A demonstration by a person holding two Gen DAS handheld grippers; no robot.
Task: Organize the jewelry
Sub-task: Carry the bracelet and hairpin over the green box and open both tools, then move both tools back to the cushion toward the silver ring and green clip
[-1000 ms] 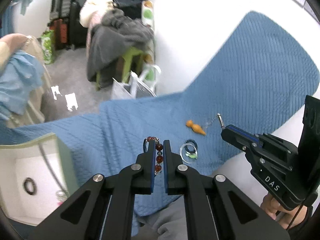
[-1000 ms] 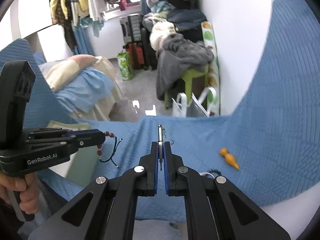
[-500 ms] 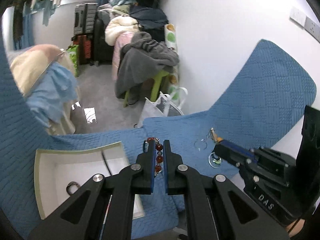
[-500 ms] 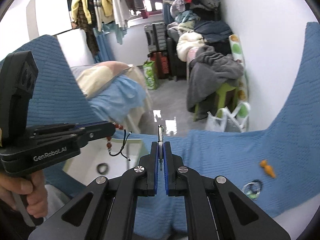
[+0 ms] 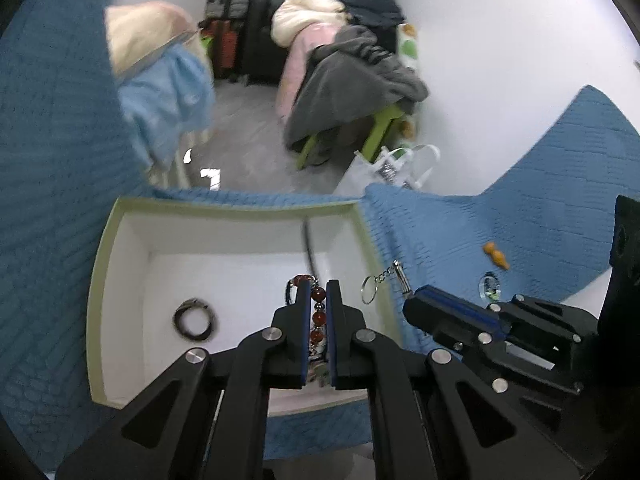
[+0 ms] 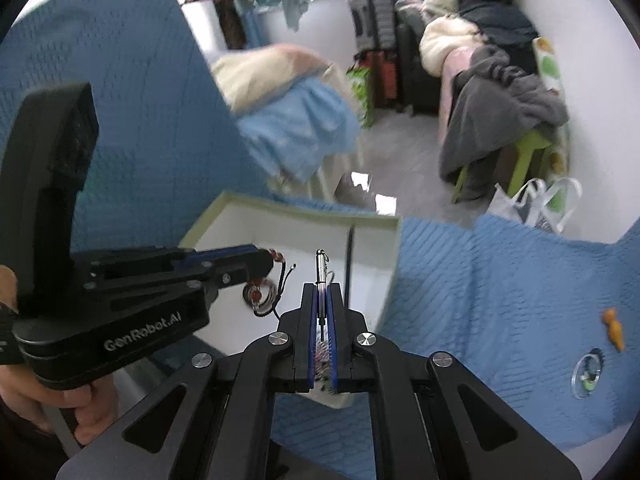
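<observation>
Grippers: two, a left gripper [image 5: 318, 292] and a right gripper [image 6: 323, 296], each held in one hand.
Boxes: one open white box [image 5: 236, 216] with a pale green rim.
Beaded bracelets: one red beaded bracelet [image 5: 318, 316], between the left fingers.
Keychains: one metal keychain [image 5: 384, 278] with a ring and chain, in the right fingers.
Dark rings: one dark ring [image 5: 196, 318] on the box floor.
Orange charms: one orange charm [image 5: 495, 255] on the blue quilt [image 5: 520, 216].
Clear rings: one clear ring [image 6: 587, 370] on the same quilt.
</observation>
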